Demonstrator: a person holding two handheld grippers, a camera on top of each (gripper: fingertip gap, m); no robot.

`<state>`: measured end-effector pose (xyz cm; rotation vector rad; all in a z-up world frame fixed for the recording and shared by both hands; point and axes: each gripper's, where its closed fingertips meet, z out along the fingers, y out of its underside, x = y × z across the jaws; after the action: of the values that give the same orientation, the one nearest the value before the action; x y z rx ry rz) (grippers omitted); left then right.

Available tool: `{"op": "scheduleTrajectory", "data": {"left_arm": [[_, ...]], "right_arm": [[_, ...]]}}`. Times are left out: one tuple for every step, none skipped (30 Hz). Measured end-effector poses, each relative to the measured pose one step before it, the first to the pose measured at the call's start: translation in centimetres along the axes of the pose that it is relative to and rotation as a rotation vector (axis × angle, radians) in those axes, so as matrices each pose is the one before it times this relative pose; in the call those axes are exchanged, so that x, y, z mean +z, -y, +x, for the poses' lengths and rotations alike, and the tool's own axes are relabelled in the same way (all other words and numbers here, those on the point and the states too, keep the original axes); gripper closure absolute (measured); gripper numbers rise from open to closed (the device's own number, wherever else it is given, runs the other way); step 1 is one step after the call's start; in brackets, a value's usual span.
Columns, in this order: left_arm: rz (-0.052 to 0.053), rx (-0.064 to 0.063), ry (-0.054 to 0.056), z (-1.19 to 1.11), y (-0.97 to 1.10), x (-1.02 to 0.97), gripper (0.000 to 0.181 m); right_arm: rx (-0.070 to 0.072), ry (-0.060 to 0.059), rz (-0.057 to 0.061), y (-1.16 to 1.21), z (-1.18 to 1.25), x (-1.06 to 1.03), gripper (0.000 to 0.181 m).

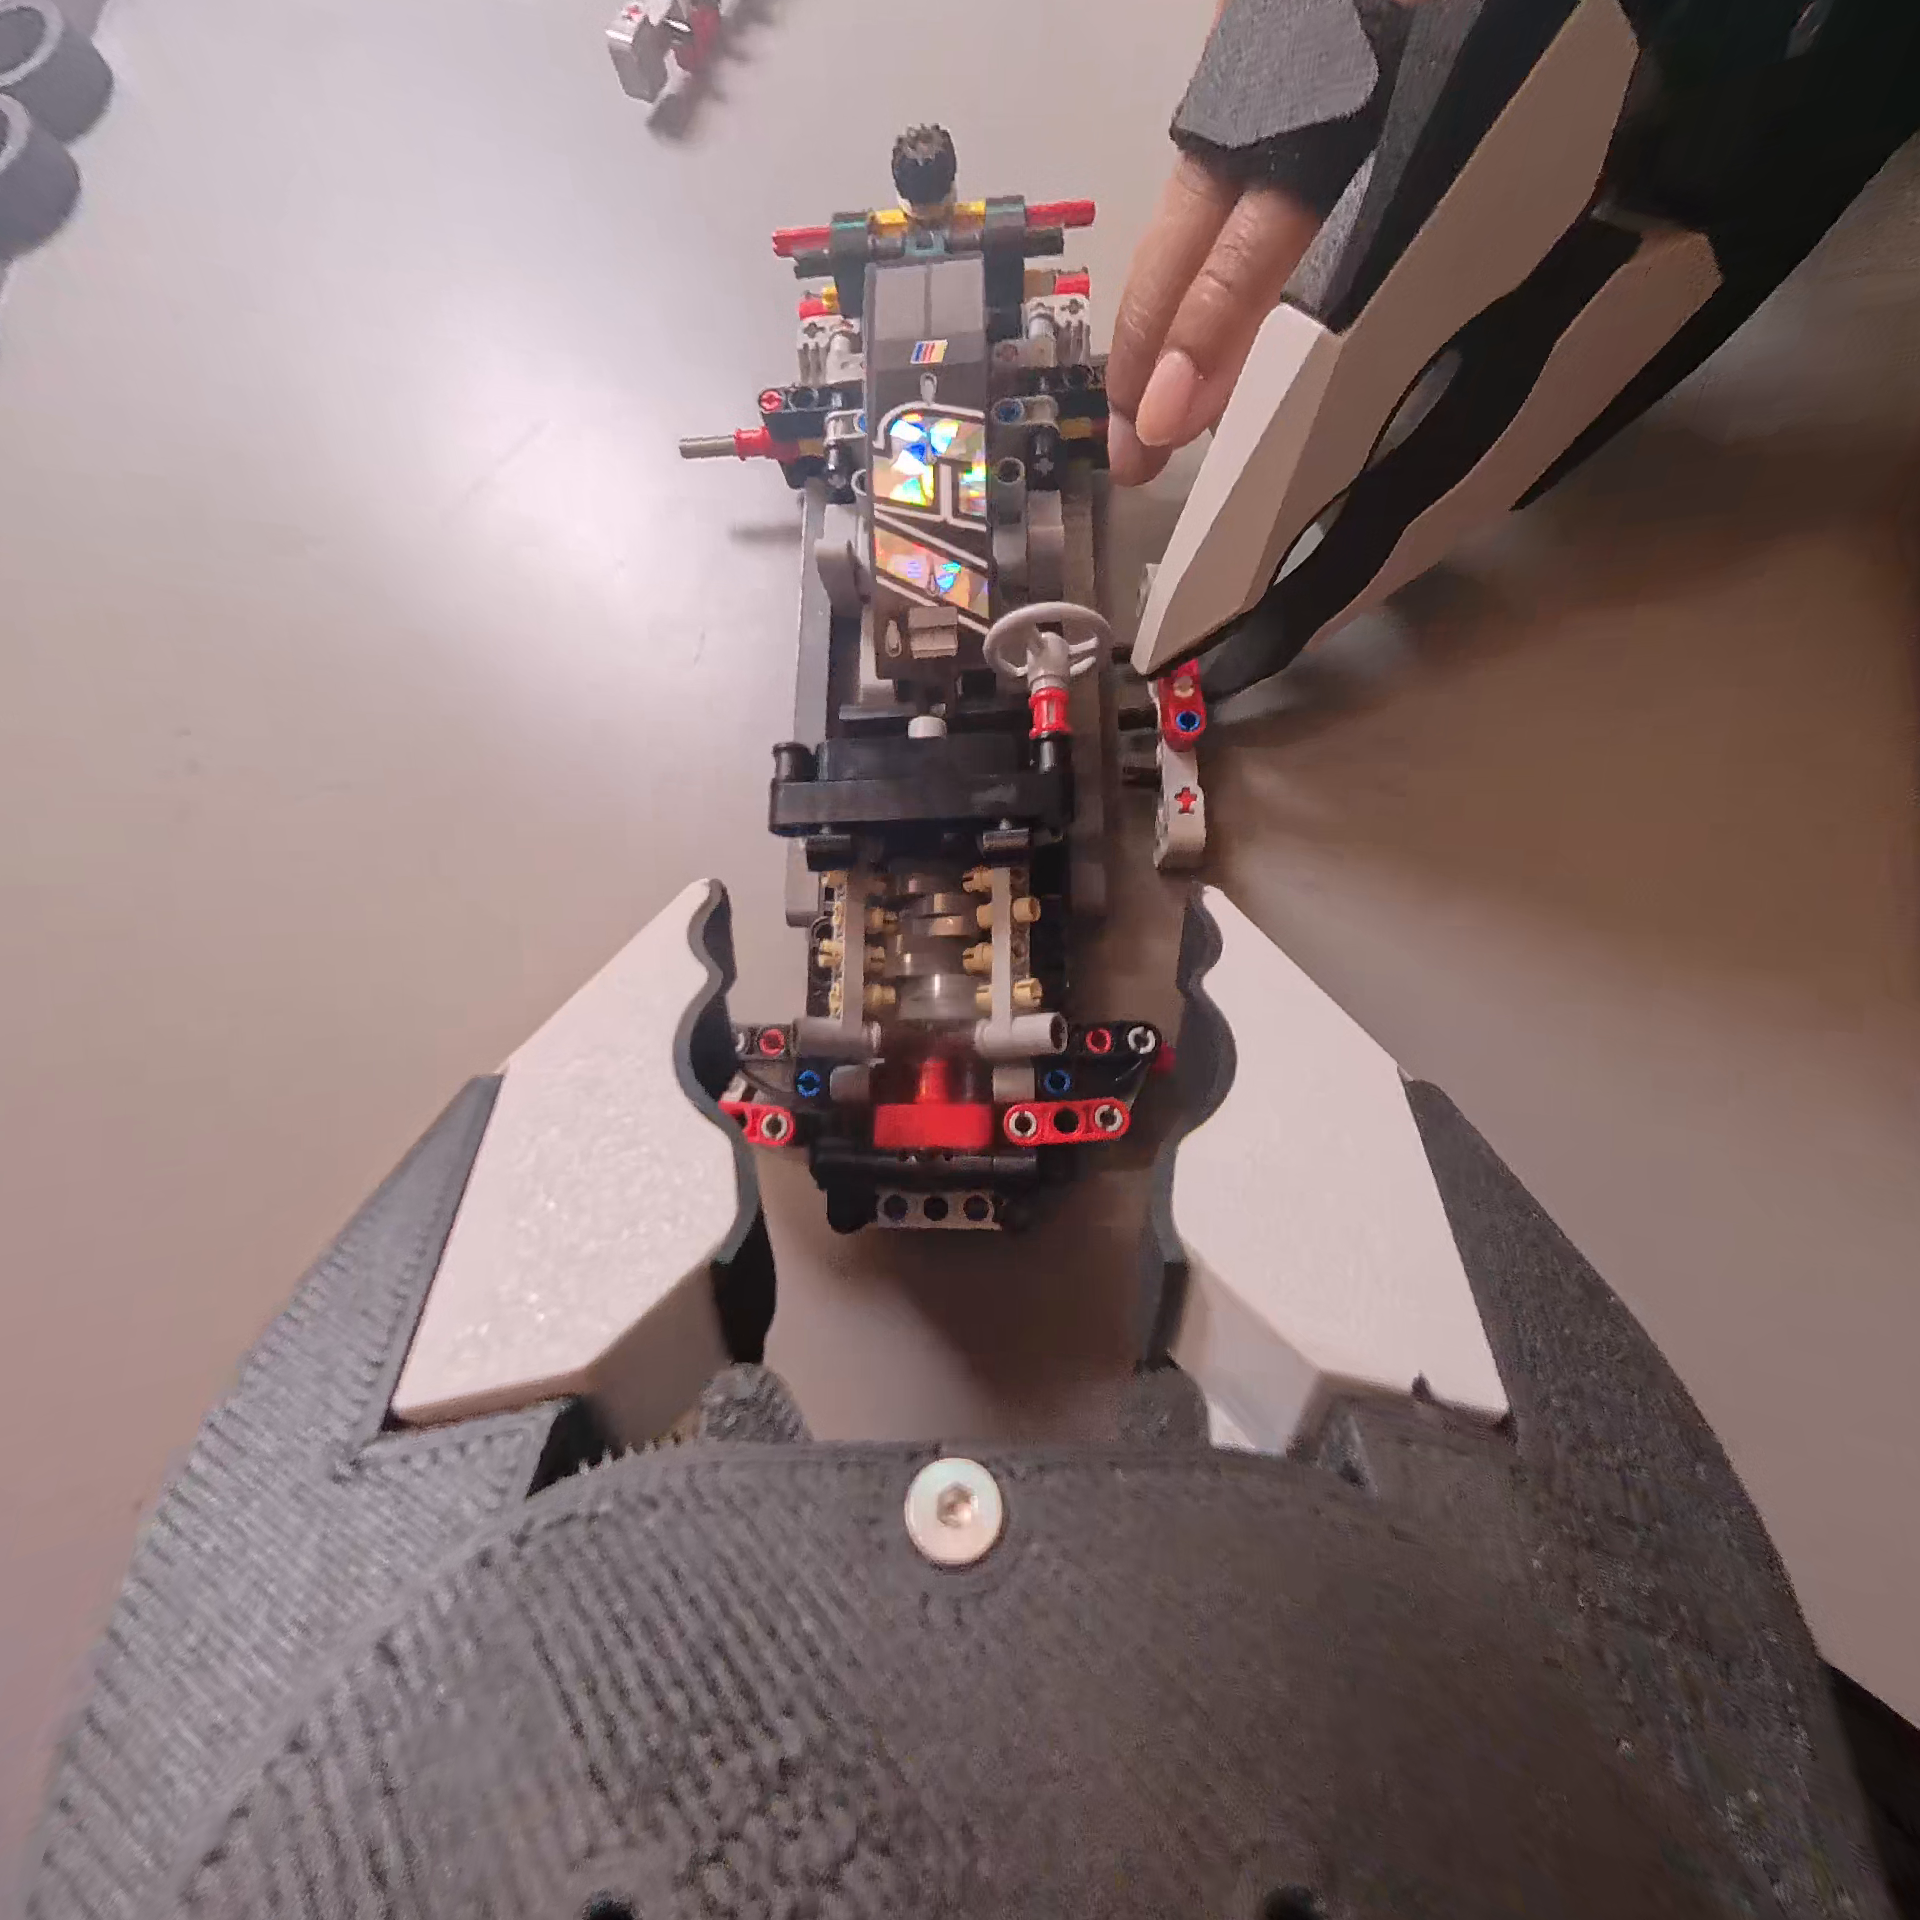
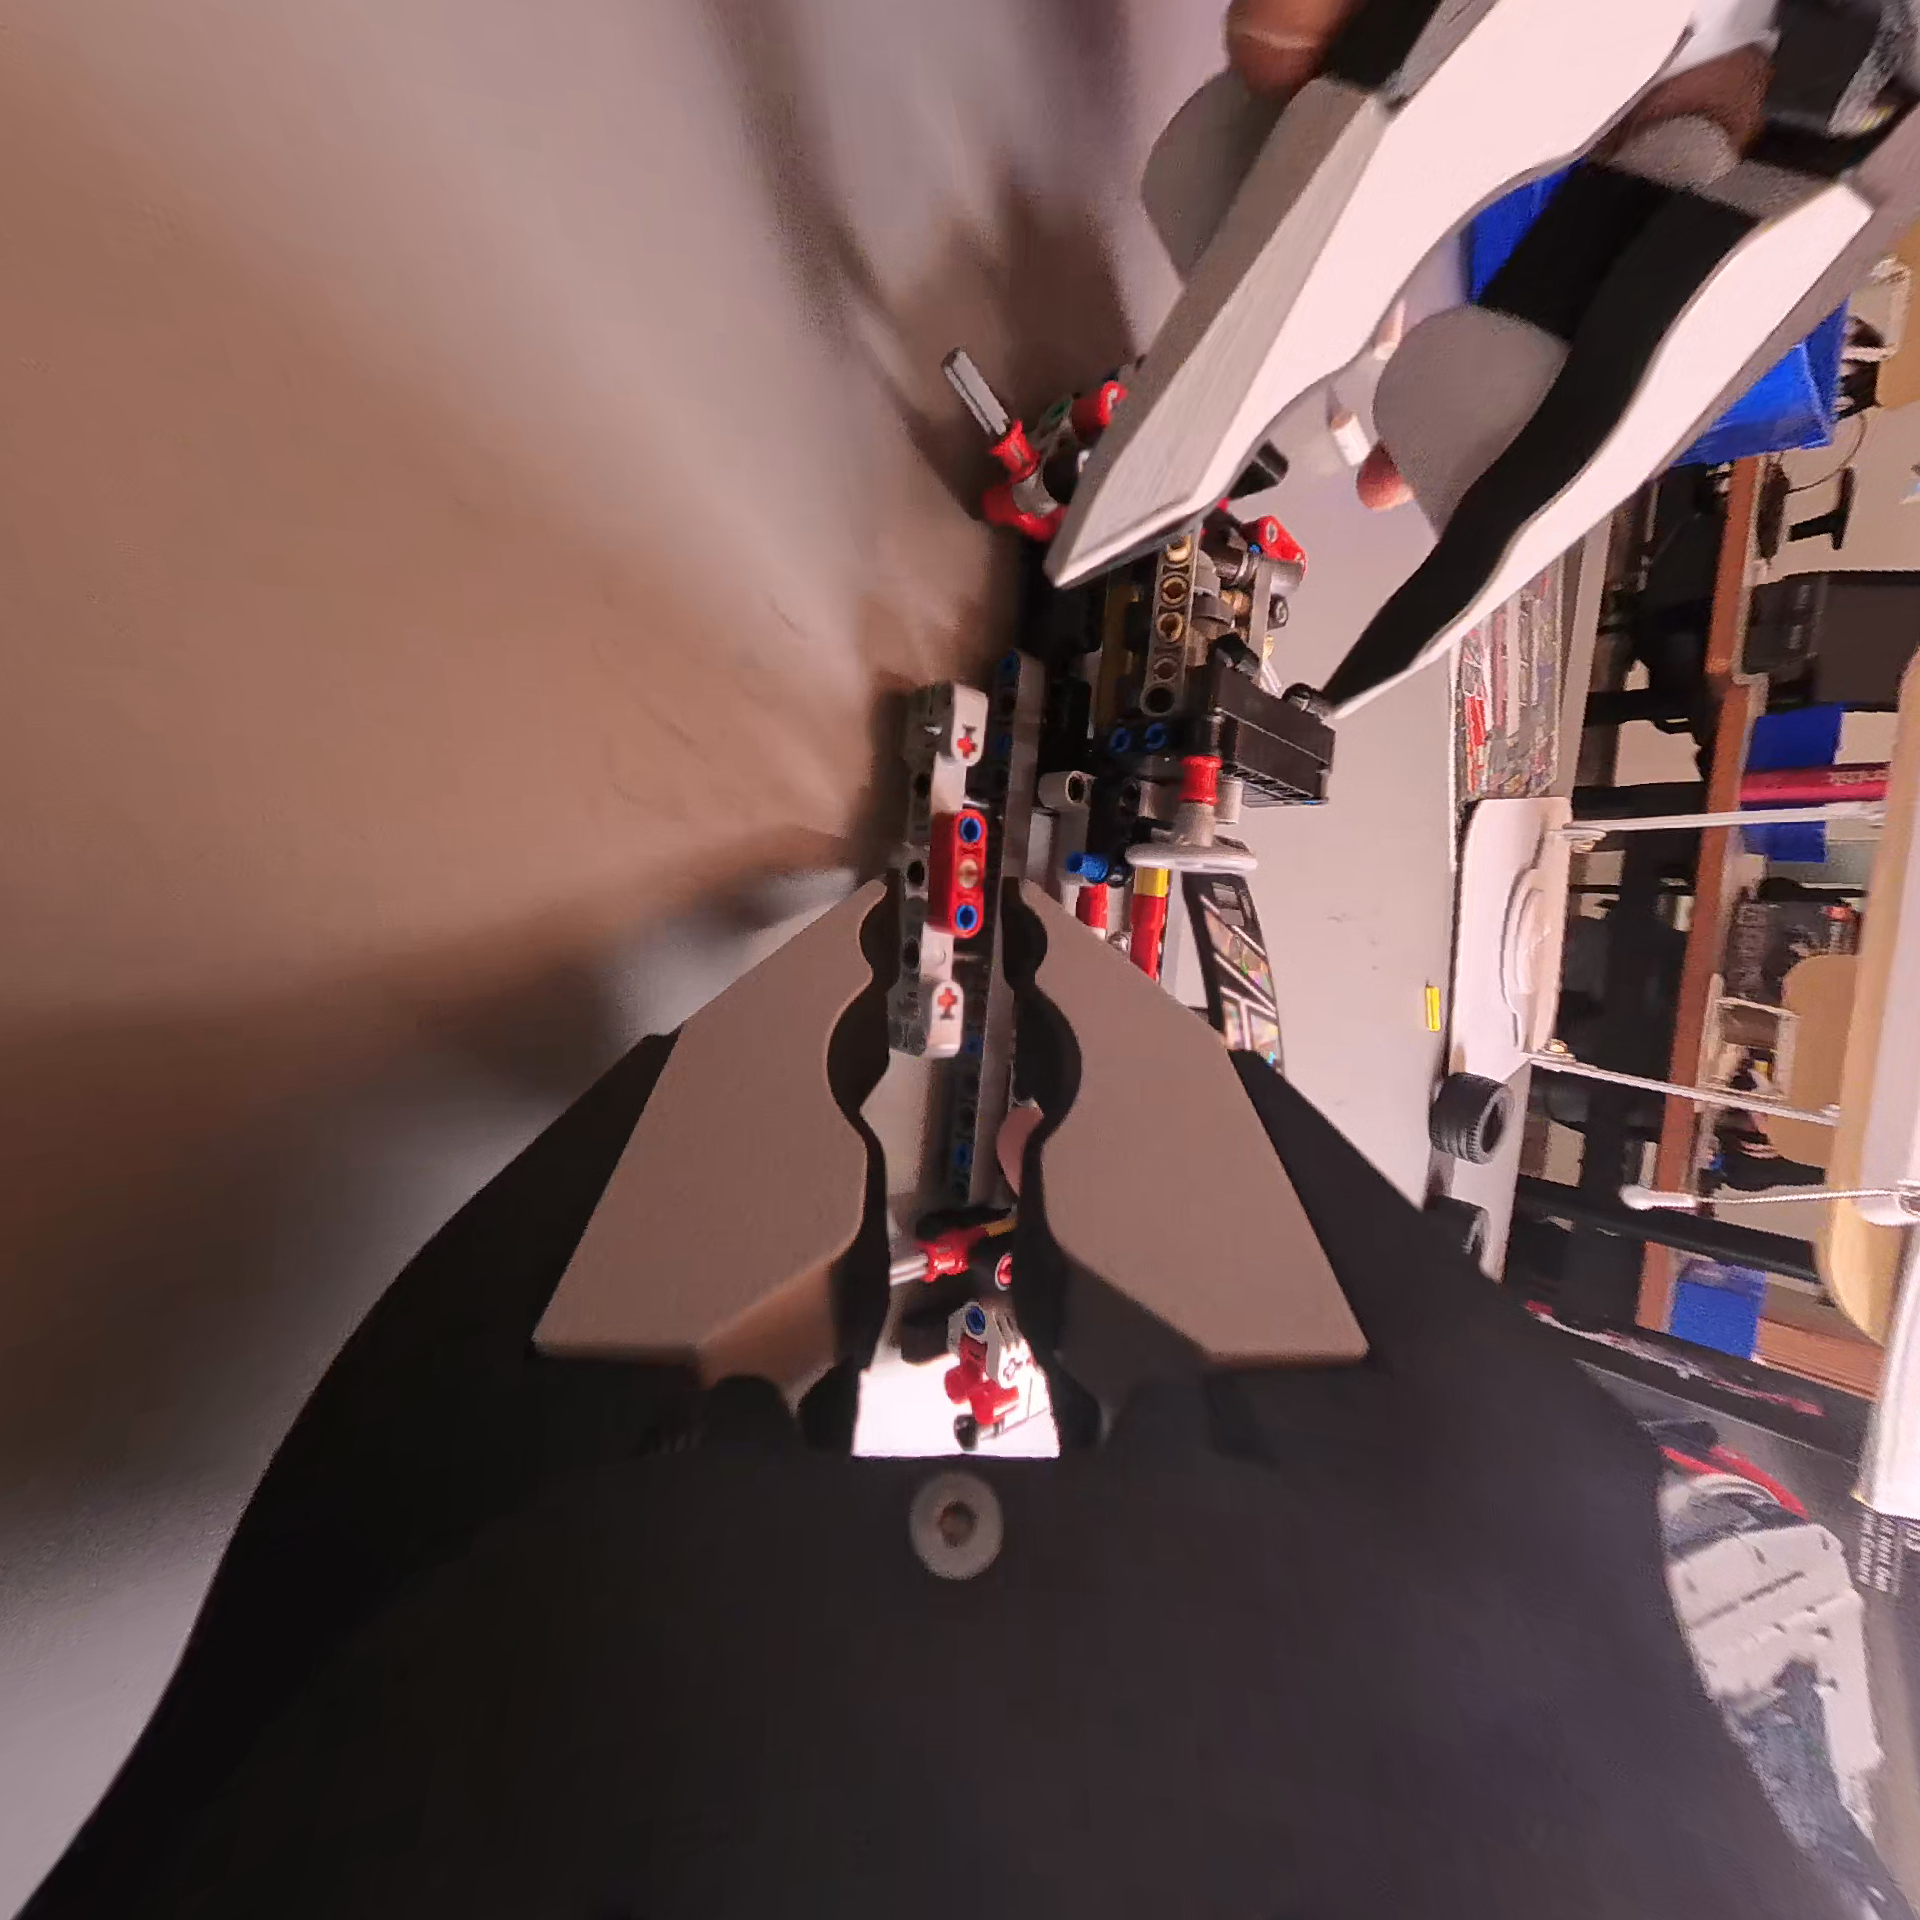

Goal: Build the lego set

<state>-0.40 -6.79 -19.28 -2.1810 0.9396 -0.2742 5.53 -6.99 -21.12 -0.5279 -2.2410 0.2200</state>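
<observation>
A long Lego Technic car chassis lies on the table, running away from me, with a grey steering wheel and a red rear hub. My left gripper straddles its rear end, with both fingers against the sides. It also shows in the right wrist view. My right gripper is nearly closed on a grey beam with a red piece, held against the chassis's right side rail. In the left wrist view the right gripper comes in from the upper right.
Black tyres lie at the far left and a small red-and-white sub-assembly at the far edge. A person's fingers rest beside the chassis. Another tyre, a white tray and shelves stand beyond the table. The left tips stand about 4 cm off the red rear hub.
</observation>
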Motion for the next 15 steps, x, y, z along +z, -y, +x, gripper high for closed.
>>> {"op": "scheduleTrajectory", "data": {"left_arm": [[-0.0197, 0.0121, -0.0078, 0.104, -0.113, 0.248, 0.094], [-0.0199, 0.0095, -0.0072, 0.052, -0.135, 0.211, 0.091], [-0.0174, 0.0088, -0.0049, 0.003, -0.098, 0.170, 0.089], [-0.0134, 0.0080, -0.0051, -0.028, -0.052, 0.135, 0.088], [-0.0094, 0.0048, -0.0066, -0.030, 0.000, 0.122, 0.088], [-0.0063, 0.0030, -0.0073, -0.029, 0.016, 0.121, 0.087], [-0.0055, 0.0027, -0.0070, -0.038, 0.005, 0.119, 0.087], [-0.0066, 0.0021, -0.0063, -0.041, -0.035, 0.141, 0.087], [-0.0076, 0.0020, -0.0049, -0.031, -0.059, 0.173, 0.088], [-0.0107, 0.0025, -0.0024, -0.031, -0.140, 0.191, 0.089], [-0.0142, 0.0039, 0.0019, -0.052, -0.240, 0.195, 0.091], [-0.0131, 0.0049, 0.0041, -0.049, -0.261, 0.182, 0.094], [-0.0079, 0.0034, 0.0012, 0.026, -0.205, 0.165, 0.097], [-0.0001, 0.0036, 0.0045, -0.002, -0.098, 0.118, 0.100], [0.0062, 0.0049, 0.0118, -0.123, 0.033, 0.006, 0.102]], "right_arm": [[0.0191, 0.0159, 0.0124, 0.216, -0.022, -0.101, 0.164], [0.0246, 0.0161, 0.0083, 0.119, 0.075, -0.093, 0.164], [0.0247, 0.0131, 0.0032, 0.001, 0.182, -0.044, 0.164], [0.0211, 0.0135, -0.0009, -0.066, 0.185, 0.026, 0.164], [0.0171, 0.0139, 0.0014, -0.031, 0.122, 0.055, 0.164], [0.0139, 0.0156, 0.0012, -0.028, 0.031, 0.098, 0.164], [0.0104, 0.0209, -0.0044, -0.098, -0.112, 0.133, 0.164], [0.0048, 0.0184, -0.0067, -0.145, -0.148, 0.153, 0.165], [0.0005, 0.0111, -0.0058, -0.101, -0.094, 0.144, 0.168], [0.0006, 0.0069, -0.0056, -0.067, -0.081, 0.129, 0.170], [0.0033, -0.0042, -0.0005, 0.023, 0.057, 0.095, 0.171], [0.0061, -0.0051, 0.0025, 0.070, 0.067, 0.064, 0.171], [0.0094, -0.0030, 0.0015, 0.048, 0.037, 0.056, 0.172], [0.0090, -0.0030, 0.0015, 0.036, 0.056, 0.047, 0.172], [0.0059, -0.0010, 0.0027, 0.062, 0.010, 0.046, 0.172]]}}
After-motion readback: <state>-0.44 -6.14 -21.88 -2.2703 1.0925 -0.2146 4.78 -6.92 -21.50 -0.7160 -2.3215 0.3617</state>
